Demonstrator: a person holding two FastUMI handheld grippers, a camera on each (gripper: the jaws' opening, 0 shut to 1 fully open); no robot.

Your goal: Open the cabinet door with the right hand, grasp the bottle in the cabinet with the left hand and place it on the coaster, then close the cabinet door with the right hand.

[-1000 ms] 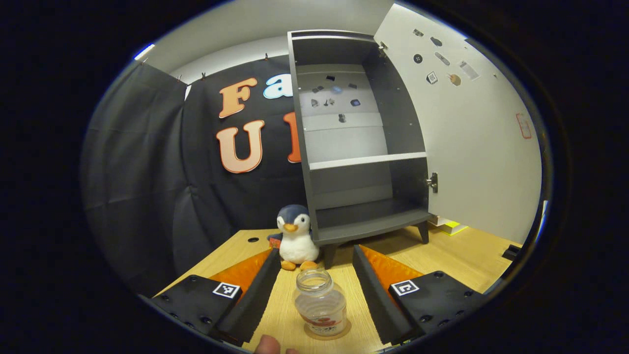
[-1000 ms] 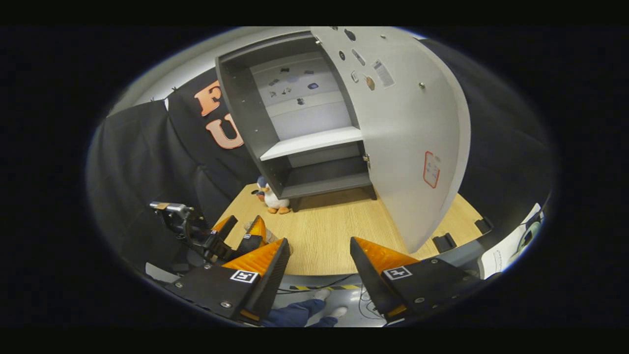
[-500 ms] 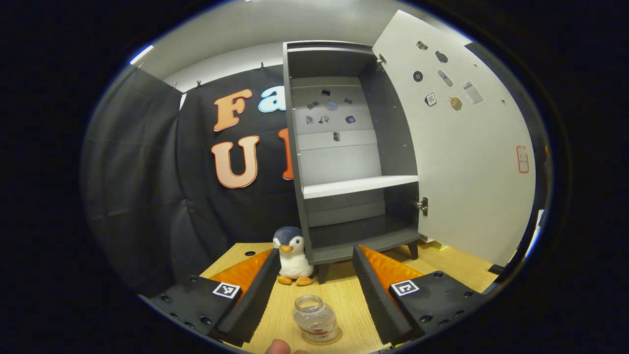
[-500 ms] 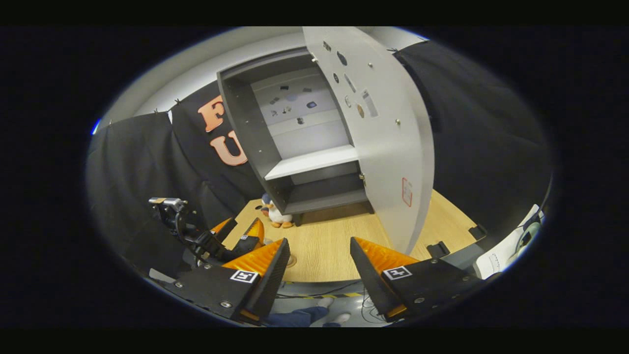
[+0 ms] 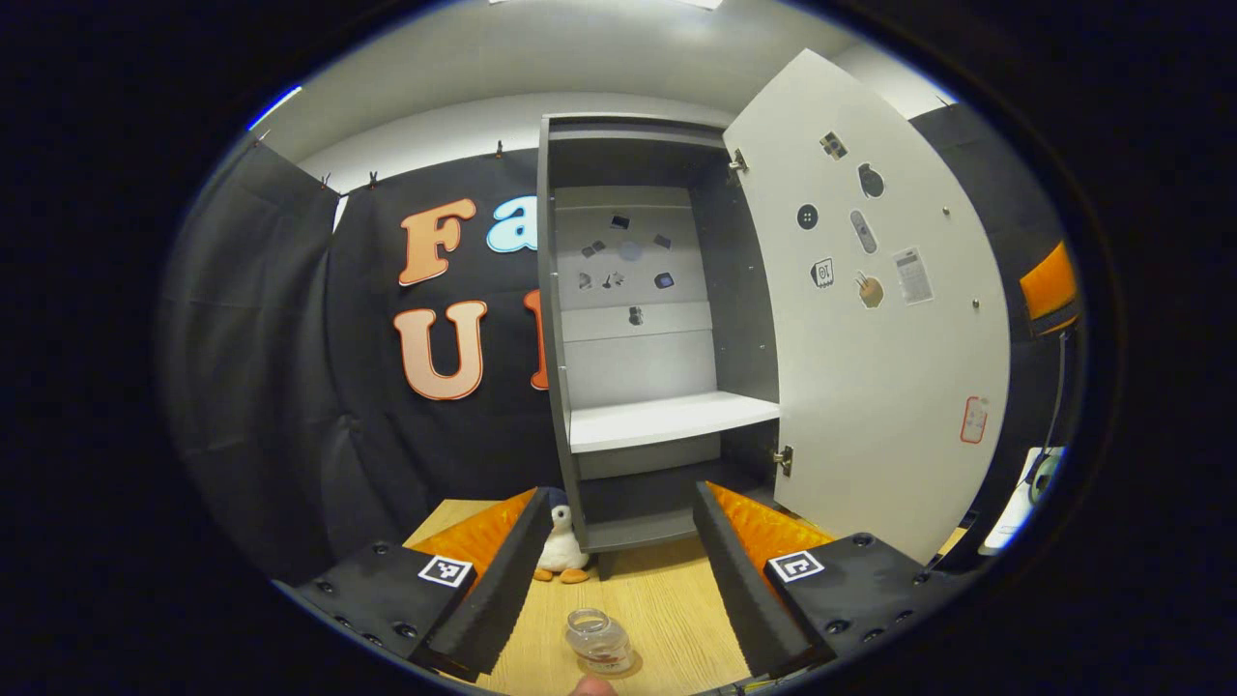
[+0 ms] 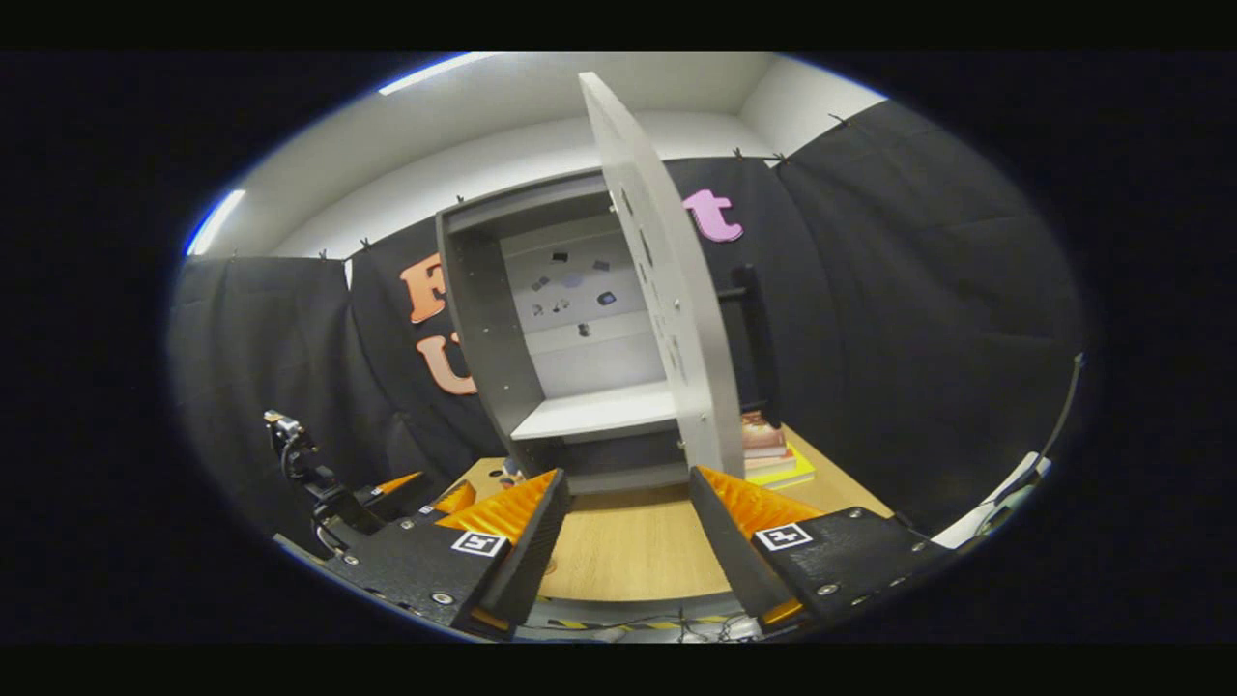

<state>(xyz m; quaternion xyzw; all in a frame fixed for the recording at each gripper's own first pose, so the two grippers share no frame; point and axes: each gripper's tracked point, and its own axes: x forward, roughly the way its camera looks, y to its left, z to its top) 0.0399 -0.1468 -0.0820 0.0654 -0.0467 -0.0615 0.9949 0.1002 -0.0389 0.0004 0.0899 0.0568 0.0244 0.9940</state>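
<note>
Both tools spread and empty, bottle (image 5: 599, 641) apparently on coaster, cabinet door (image 5: 870, 358) edge free.

Clear, perhaps glass bottle (image 5: 599, 640), wood-grain table (image 5: 676, 619), matt cabinet door (image 5: 870, 367)

My left gripper (image 5: 614, 570) is held level and low in front of the cabinet (image 5: 638, 319), facing its open front, jaws spread wide with nothing between the fingers. A fingertip (image 5: 591, 686) of my hand shows just under it. My right gripper (image 6: 618, 541) is also spread wide and empty, pointing at the cabinet from its door side. Seen from there, my left gripper sits low and off to the left of the cabinet, apart from the right one.
</note>
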